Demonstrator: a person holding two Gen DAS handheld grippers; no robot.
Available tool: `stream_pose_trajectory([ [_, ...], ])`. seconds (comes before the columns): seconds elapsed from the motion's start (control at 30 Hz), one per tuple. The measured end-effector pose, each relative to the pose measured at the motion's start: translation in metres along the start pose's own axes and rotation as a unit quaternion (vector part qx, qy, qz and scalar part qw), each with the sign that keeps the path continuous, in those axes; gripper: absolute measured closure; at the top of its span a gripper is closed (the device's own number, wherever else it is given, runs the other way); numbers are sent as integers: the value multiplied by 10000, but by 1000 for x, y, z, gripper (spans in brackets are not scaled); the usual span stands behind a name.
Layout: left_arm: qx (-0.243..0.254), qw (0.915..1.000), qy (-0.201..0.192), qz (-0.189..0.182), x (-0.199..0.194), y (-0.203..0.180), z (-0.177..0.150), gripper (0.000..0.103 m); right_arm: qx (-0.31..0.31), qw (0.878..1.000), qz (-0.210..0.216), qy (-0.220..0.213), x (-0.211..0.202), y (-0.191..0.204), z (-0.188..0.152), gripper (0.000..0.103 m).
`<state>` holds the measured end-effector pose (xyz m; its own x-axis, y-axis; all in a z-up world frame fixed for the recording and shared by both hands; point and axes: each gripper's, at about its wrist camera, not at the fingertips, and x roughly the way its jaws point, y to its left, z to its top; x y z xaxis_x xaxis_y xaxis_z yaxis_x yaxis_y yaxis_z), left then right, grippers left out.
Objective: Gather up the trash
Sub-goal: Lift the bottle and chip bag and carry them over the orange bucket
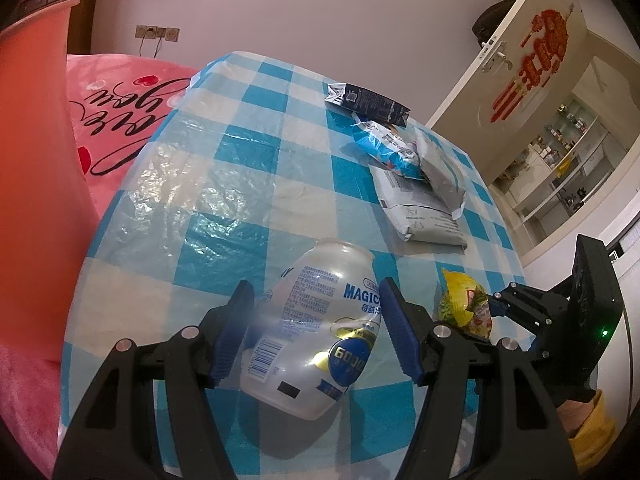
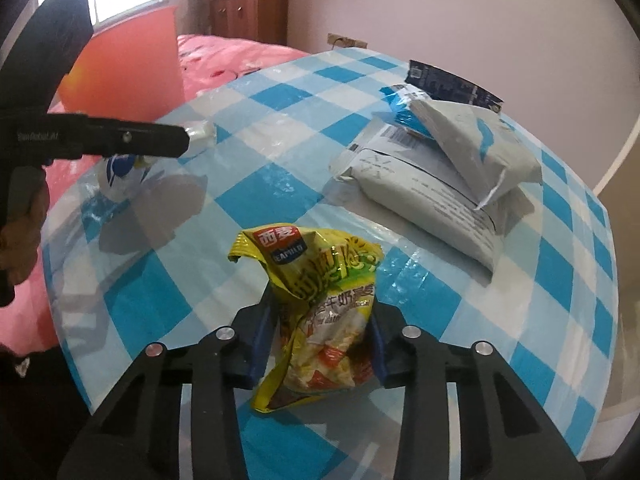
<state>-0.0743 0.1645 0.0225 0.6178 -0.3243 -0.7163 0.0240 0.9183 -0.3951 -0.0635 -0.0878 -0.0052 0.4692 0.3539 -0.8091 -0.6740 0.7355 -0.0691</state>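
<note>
Left tongs (image 1: 316,320) clamp clear crumpled plastic bottle (image 1: 316,328), label "MAGIC"; right tongs (image 2: 318,320) pinch crinkled yellow foil snack bag (image 2: 320,304), "SEAMILD".

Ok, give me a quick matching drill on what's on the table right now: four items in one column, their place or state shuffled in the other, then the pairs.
Items
1. clear plastic bottle
2. yellow snack bag
3. grey mailer bags
4. dark blue packet

Places or states
A. stacked on the checked tablecloth
B. clamped in the right gripper
C. farthest back on the table
D. held between the left gripper fingers

Pairs: 1-D, 2-B, 3-A, 4-C
</note>
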Motion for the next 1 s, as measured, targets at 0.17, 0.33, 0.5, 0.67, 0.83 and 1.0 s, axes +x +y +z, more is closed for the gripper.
stream_pose_trajectory([
  [0.17, 33, 10000, -49, -16, -2, -1, 1, 38, 510, 9986, 11, -125, -8, -7, 1, 76],
  [0.33, 31, 9998, -169, -59, -12, -2, 5, 38, 690, 9972, -47, -296, -25, -8, 13, 76],
  [0.5, 118, 9992, -367, -108, -32, -8, 11, 38, 834, 9958, 48, -367, -41, -5, 32, 76],
  [0.67, 198, 9975, -667, -80, -61, -10, 23, 38, 927, 9939, 261, -532, -55, 1, 59, 76],
  [0.83, 184, 9942, -1058, 28, -98, -4, 39, 38, 886, 9913, 598, -773, -72, 14, 96, 76],
  [1.0, 86, 9873, -1560, 290, -145, 12, 55, 38, 692, 9859, 1102, -1051, -86, 38, 145, 76],
])
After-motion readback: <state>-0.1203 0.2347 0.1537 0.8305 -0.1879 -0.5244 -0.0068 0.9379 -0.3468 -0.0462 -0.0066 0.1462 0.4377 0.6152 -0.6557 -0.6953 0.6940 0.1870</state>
